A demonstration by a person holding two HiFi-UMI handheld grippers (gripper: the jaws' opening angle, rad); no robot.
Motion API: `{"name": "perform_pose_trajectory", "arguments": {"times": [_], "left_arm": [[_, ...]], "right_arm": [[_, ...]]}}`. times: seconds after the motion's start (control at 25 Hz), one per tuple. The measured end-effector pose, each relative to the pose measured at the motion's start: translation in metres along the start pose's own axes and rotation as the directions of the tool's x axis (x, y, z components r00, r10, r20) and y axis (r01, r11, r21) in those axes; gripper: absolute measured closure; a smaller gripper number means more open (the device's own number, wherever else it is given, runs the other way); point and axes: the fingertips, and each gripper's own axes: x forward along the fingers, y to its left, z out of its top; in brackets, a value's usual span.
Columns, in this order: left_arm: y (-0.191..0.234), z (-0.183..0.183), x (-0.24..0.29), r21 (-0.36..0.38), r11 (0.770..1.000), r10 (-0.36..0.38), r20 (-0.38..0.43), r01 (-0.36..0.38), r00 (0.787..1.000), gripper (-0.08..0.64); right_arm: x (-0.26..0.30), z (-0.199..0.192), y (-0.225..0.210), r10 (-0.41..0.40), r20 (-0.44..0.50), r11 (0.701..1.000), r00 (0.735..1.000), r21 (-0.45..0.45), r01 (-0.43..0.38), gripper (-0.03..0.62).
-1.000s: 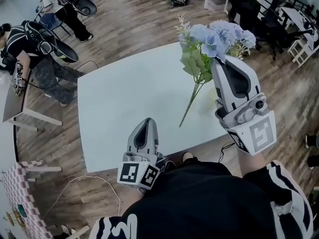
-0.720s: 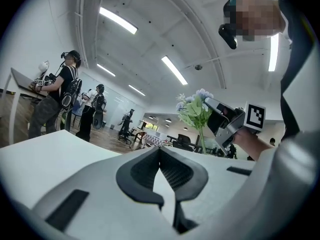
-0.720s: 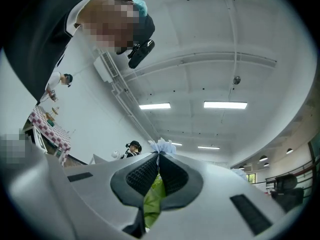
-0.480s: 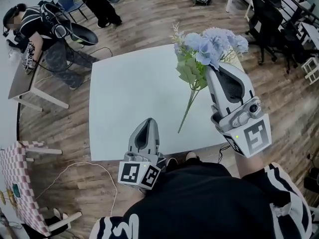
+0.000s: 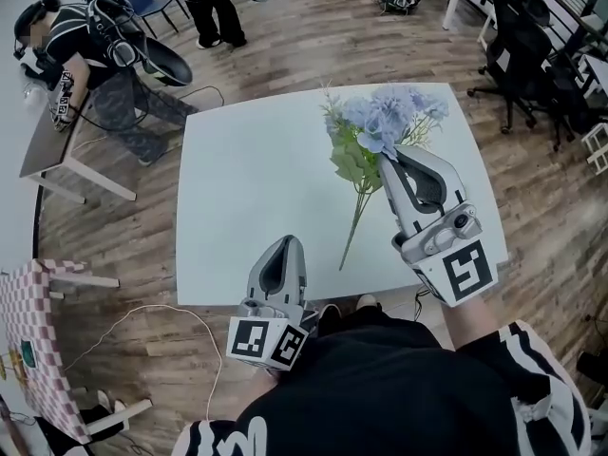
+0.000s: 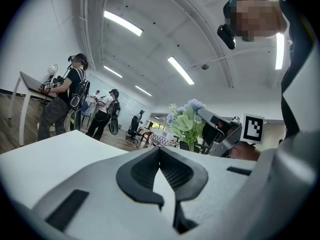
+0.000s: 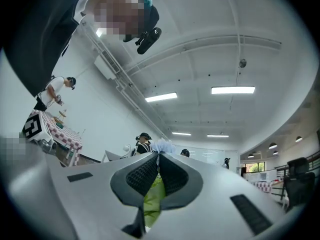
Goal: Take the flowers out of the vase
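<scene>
A bunch of pale blue flowers (image 5: pixel 385 122) with green leaves hangs over the white table (image 5: pixel 256 188). Its thin stem (image 5: pixel 353 231) trails down towards the table's front edge. My right gripper (image 5: pixel 382 158) is shut on the bunch just below the blooms; a green leaf (image 7: pixel 152 201) shows between its pads, with a blue bloom (image 7: pixel 162 145) above the tips. My left gripper (image 5: pixel 285 240) is at the table's front edge, shut and holding nothing. In the left gripper view the flowers (image 6: pixel 187 121) are ahead, held up by the right gripper (image 6: pixel 200 112). No vase shows in any view.
People stand by a desk (image 5: pixel 57 150) at the upper left. Black office chairs (image 5: pixel 518 46) are at the upper right. A checkered table (image 5: pixel 38 350) is at the lower left, and a cable (image 5: pixel 161 326) lies on the wooden floor near the table's front.
My right gripper has come down and nearer to me with the flowers still held. The left gripper has shifted a little at the table's front edge.
</scene>
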Motion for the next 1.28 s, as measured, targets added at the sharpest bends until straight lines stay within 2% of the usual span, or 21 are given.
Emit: {"name": "perform_pose_trajectory", "arguments": {"times": [0.56, 1.28], "left_arm": [[0.010, -0.015, -0.019, -0.026, 0.999, 0.026, -0.036, -0.027, 0.999, 0.555], [0.002, -0.031, -0.011, -0.020, 0.997, 0.068, -0.087, -0.070, 0.994, 0.555]], "right_arm": [[-0.008, -0.046, 0.036, 0.027, -0.103, 0.993, 0.994, 0.114, -0.015, 0.572], [-0.017, -0.102, 0.036, 0.066, -0.184, 0.980, 0.981, 0.195, -0.029, 0.572]]}}
